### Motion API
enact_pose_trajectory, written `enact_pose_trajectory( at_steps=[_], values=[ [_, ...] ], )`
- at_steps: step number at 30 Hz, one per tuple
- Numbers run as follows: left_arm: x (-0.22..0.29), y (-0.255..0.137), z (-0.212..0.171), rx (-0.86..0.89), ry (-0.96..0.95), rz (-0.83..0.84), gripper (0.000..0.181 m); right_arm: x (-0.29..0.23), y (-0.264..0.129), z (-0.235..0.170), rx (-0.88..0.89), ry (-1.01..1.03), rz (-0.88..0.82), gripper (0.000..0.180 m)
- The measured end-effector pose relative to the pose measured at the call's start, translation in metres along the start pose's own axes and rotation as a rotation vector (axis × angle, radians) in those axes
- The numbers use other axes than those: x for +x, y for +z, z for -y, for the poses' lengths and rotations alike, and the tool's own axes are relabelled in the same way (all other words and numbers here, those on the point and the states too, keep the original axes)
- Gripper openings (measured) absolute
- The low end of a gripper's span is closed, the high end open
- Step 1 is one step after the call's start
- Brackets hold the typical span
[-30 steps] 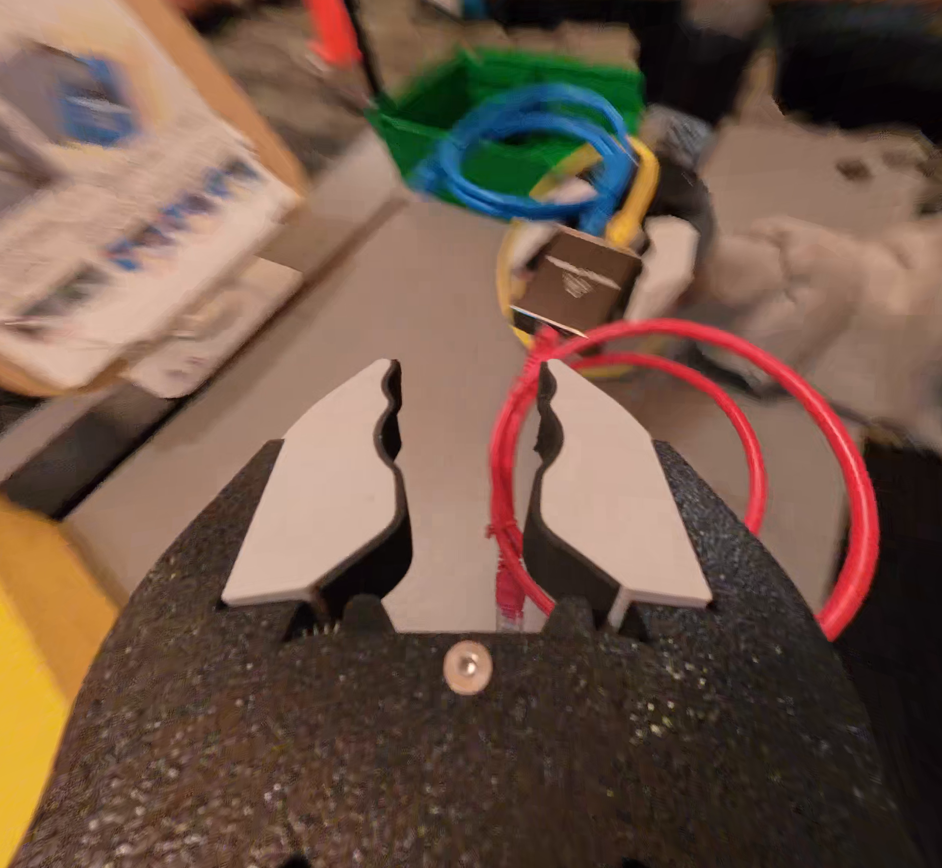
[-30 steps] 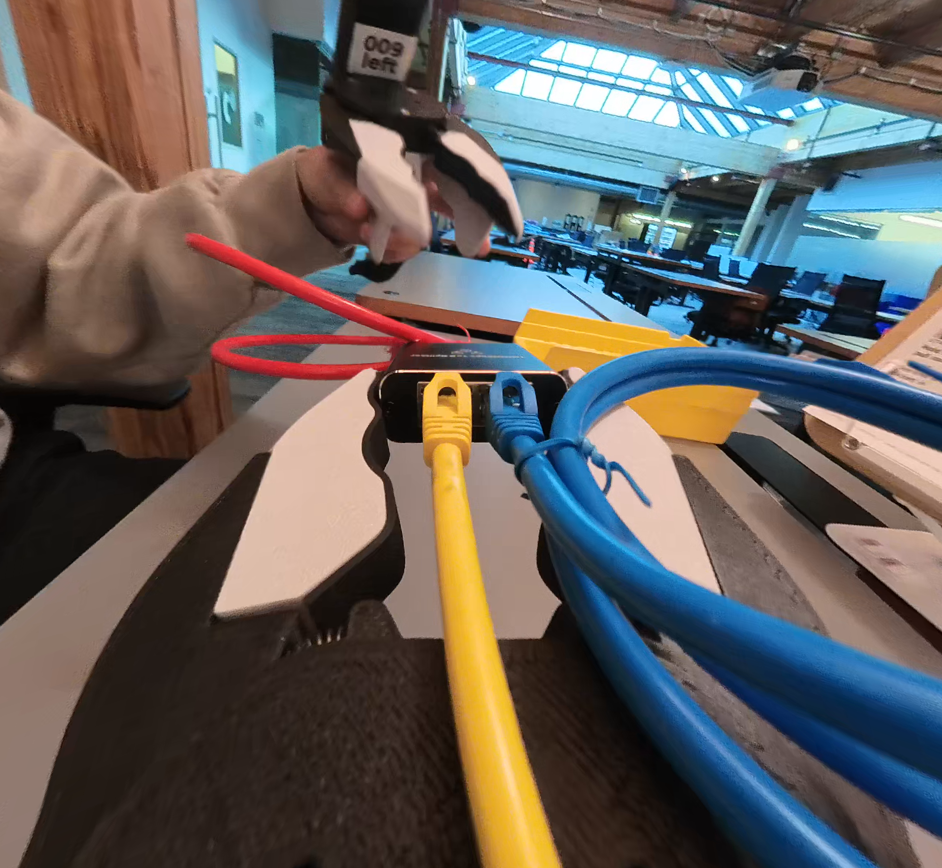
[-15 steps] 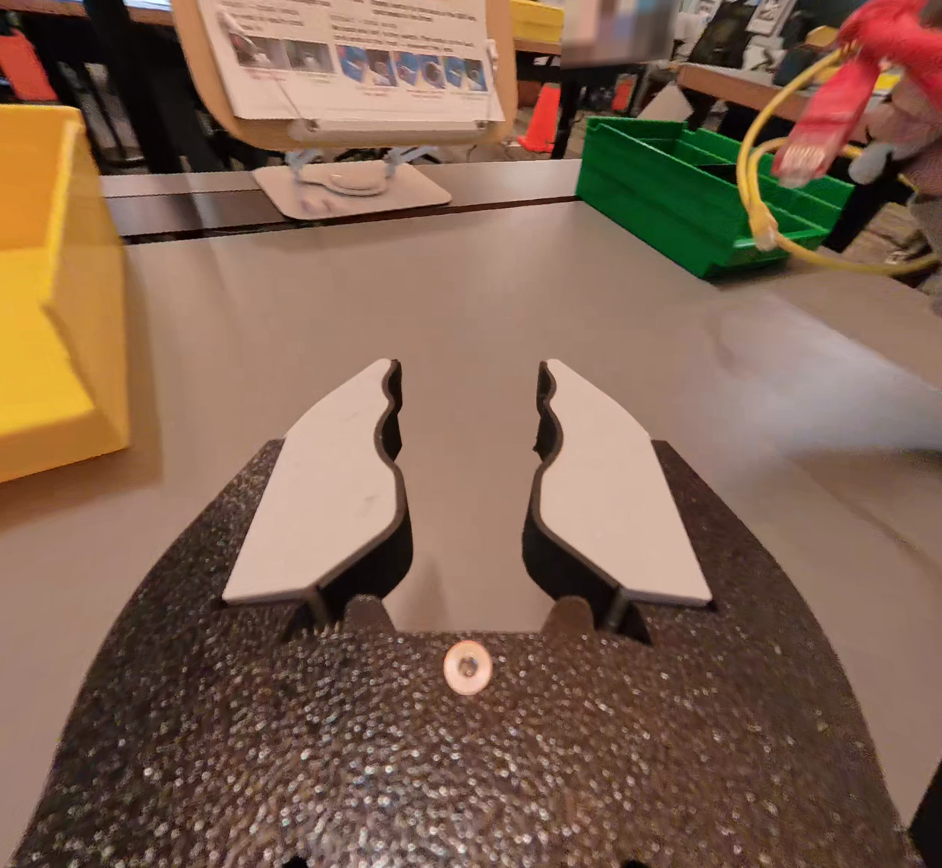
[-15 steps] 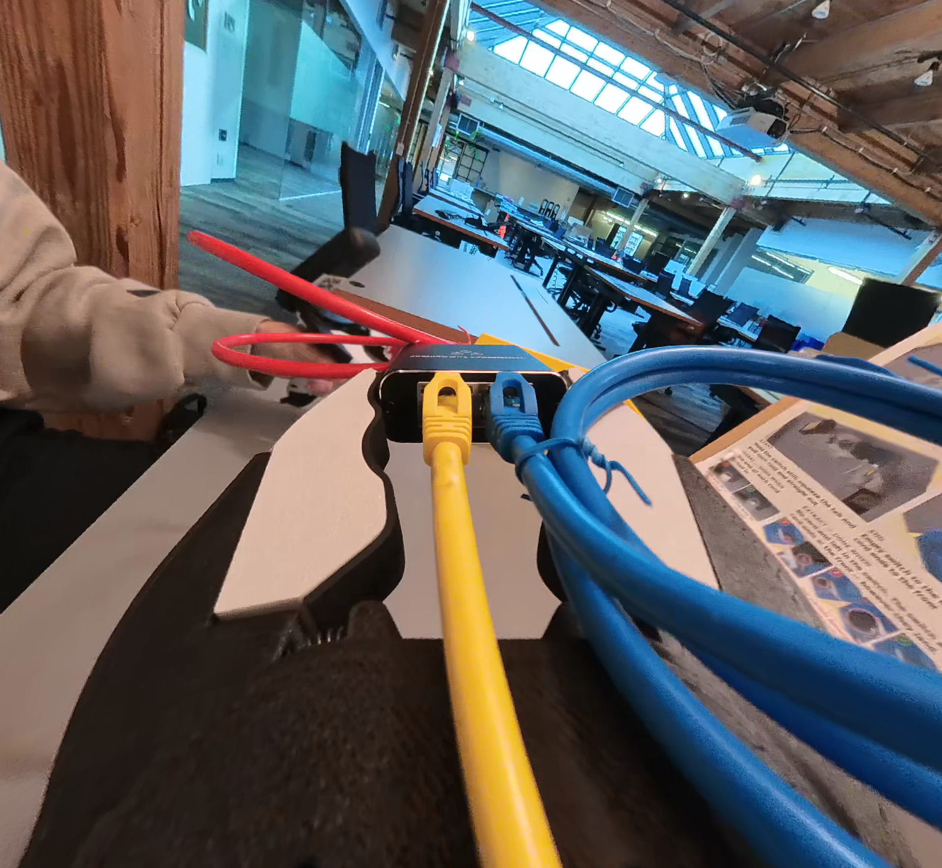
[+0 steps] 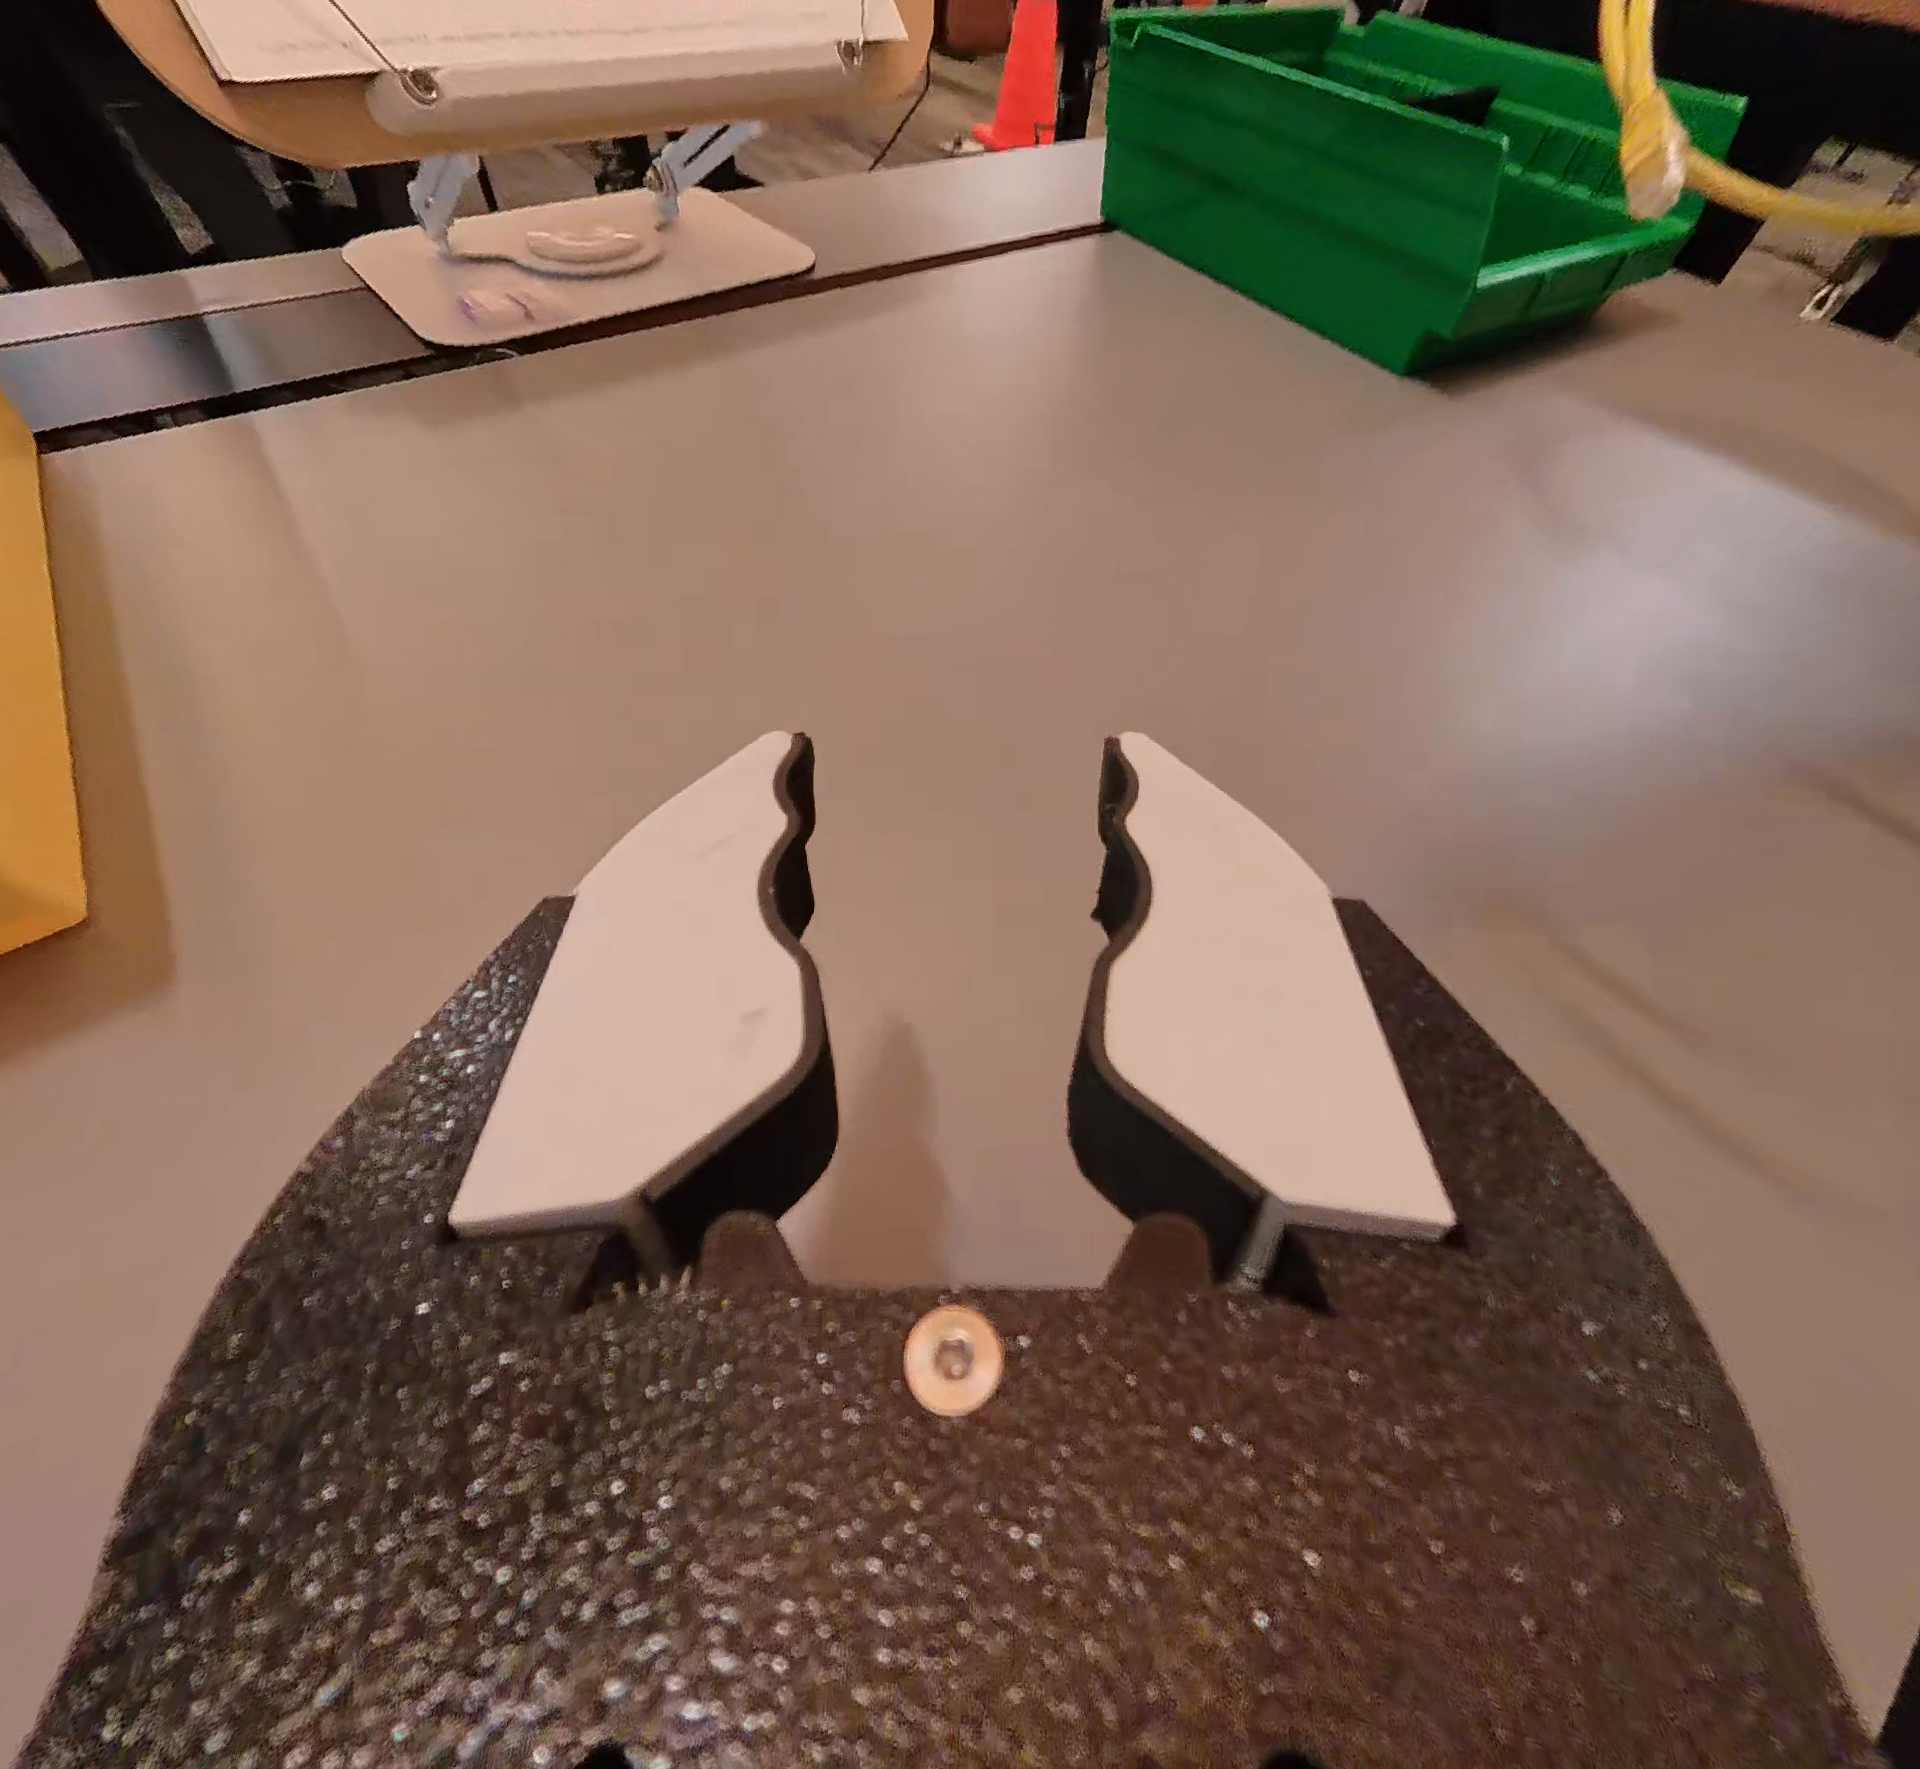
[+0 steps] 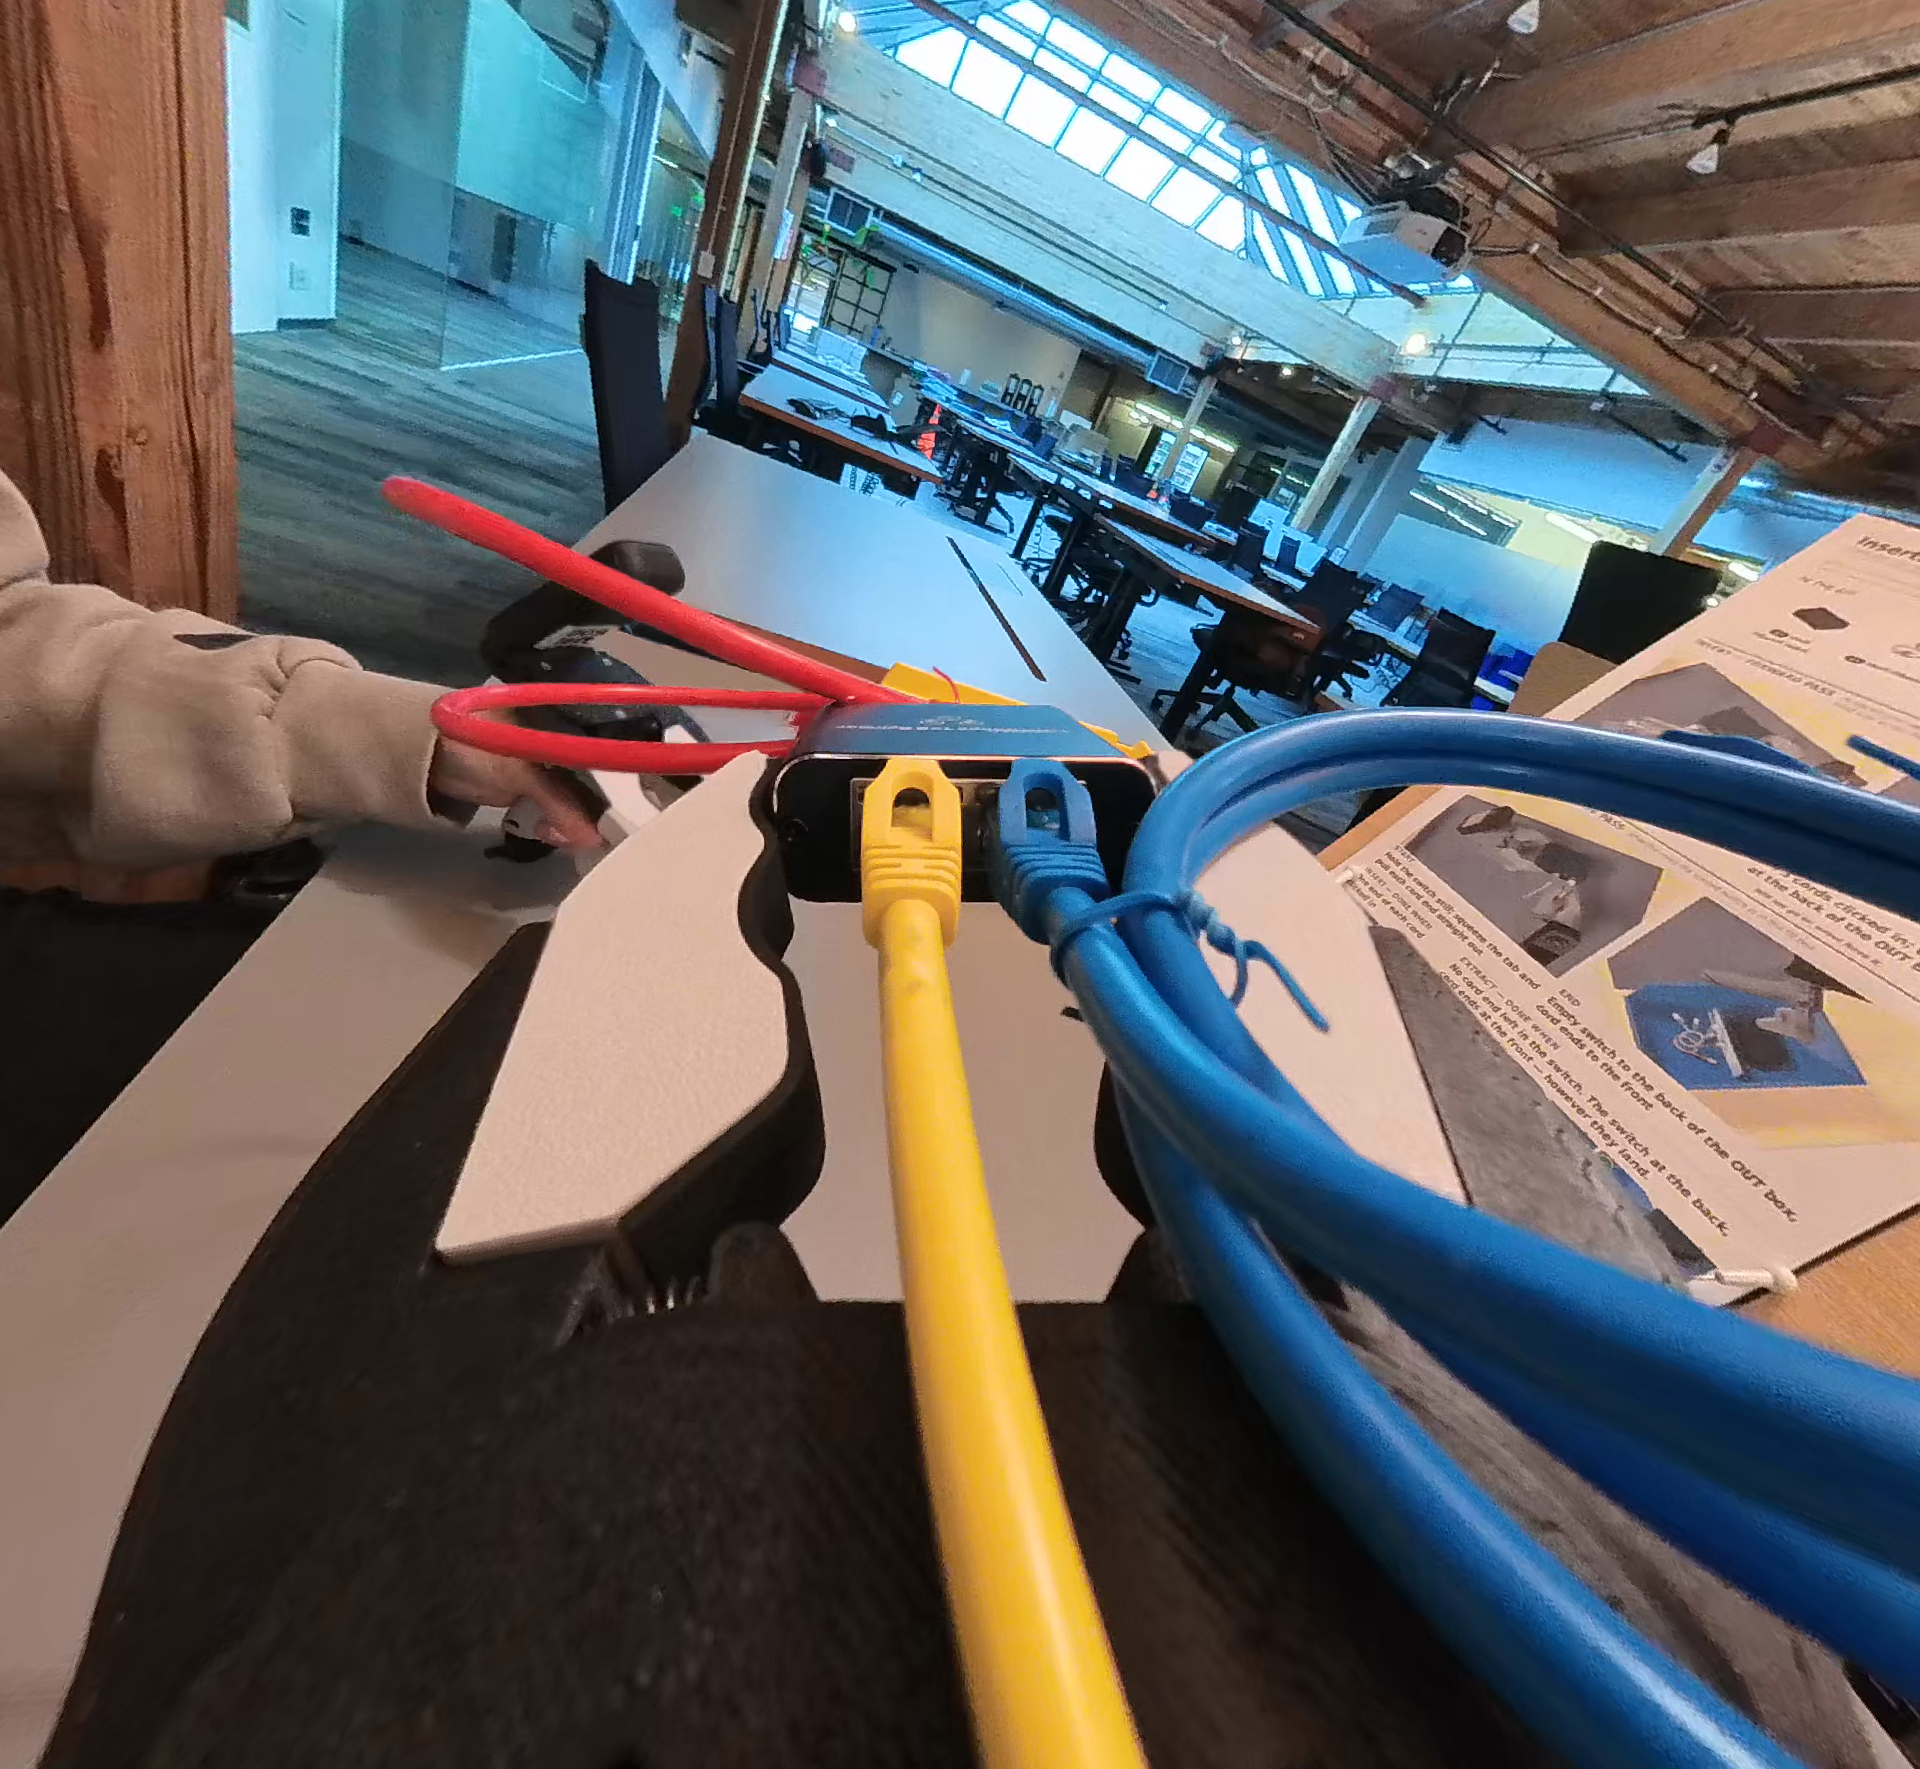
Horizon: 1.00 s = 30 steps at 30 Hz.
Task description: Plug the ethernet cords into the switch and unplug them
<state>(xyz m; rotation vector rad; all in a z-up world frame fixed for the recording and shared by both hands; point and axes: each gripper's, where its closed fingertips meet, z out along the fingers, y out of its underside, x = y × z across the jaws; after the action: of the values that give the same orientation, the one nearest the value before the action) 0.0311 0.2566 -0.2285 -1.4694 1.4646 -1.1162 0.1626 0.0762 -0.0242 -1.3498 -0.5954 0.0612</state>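
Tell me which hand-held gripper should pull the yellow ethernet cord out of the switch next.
Left. The left hand-held gripper is open and empty over the grey table. The right hand-held gripper is clamped on the small black switch, steadying it with the yellow ethernet cord plugged in.

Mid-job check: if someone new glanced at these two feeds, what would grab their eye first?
Probably the switch clamped in the right gripper, with a yellow cord and a blue cord plugged into its near face and a red cord looping behind. Next, the left gripper, open and empty above the bare table, green bin beyond.
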Motion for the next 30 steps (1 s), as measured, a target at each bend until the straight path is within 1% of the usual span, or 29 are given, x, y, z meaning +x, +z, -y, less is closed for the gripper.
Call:
enact_pose_trajectory(
  at_steps=[5,8,10,12,15,17,18,19,21,22,23,24,26,28,30],
  values=[
    [0.006,0.006,-0.004,-0.044,0.041,0.017,0.054,-0.011,-0.013,0.002,0.001,0.001,-0.024,0.064],
    [0.026,0.034,0.017,-0.012,-0.033,-0.01,0.056,-0.023,-0.038,0.001,0.0,-0.005,-0.074,0.064],
    [0.052,0.067,0.046,0.017,-0.083,-0.082,0.06,-0.03,-0.058,-0.005,-0.027,-0.008,-0.121,0.064],
    [0.086,0.108,0.079,0.003,-0.081,-0.175,0.066,-0.04,-0.076,-0.01,-0.062,-0.018,-0.149,0.064],
    [0.139,0.179,0.124,-0.085,-0.035,-0.292,0.07,-0.053,-0.106,-0.008,-0.072,-0.029,-0.181,0.064],
    [0.176,0.226,0.142,-0.186,-0.058,-0.363,0.076,-0.052,-0.126,0.001,-0.067,-0.037,-0.223,0.064],
    [0.192,0.249,0.146,-0.236,-0.063,-0.383,0.076,-0.052,-0.137,0.007,-0.061,-0.05,-0.251,0.064],
    [0.203,0.272,0.149,-0.269,-0.07,-0.374,0.075,-0.053,-0.147,0.012,-0.044,-0.064,-0.276,0.064],
    [0.212,0.313,0.157,-0.285,-0.15,-0.291,0.065,-0.055,-0.164,0.016,-0.014,-0.075,-0.299,0.064],
    [0.218,0.329,0.161,-0.284,-0.182,-0.269,0.068,-0.054,-0.173,0.016,-0.004,-0.072,-0.311,0.064],
    [0.223,0.343,0.16,-0.295,-0.192,-0.255,0.077,-0.053,-0.182,0.016,0.006,-0.067,-0.331,0.064],
    [0.224,0.356,0.155,-0.326,-0.19,-0.213,0.079,-0.051,-0.191,0.016,0.024,-0.064,-0.354,0.064],
    [0.214,0.374,0.139,-0.405,-0.149,-0.075,0.082,-0.051,-0.205,0.015,0.06,-0.051,-0.369,0.064],
    [0.2,0.385,0.127,-0.427,-0.084,0.047,0.082,-0.051,-0.214,0.017,0.089,-0.048,-0.376,0.064],
    [0.2,0.392,0.114,-0.451,-0.049,0.057,0.078,-0.05,-0.22,0.016,0.094,-0.049,-0.387,0.064]
  ],
)
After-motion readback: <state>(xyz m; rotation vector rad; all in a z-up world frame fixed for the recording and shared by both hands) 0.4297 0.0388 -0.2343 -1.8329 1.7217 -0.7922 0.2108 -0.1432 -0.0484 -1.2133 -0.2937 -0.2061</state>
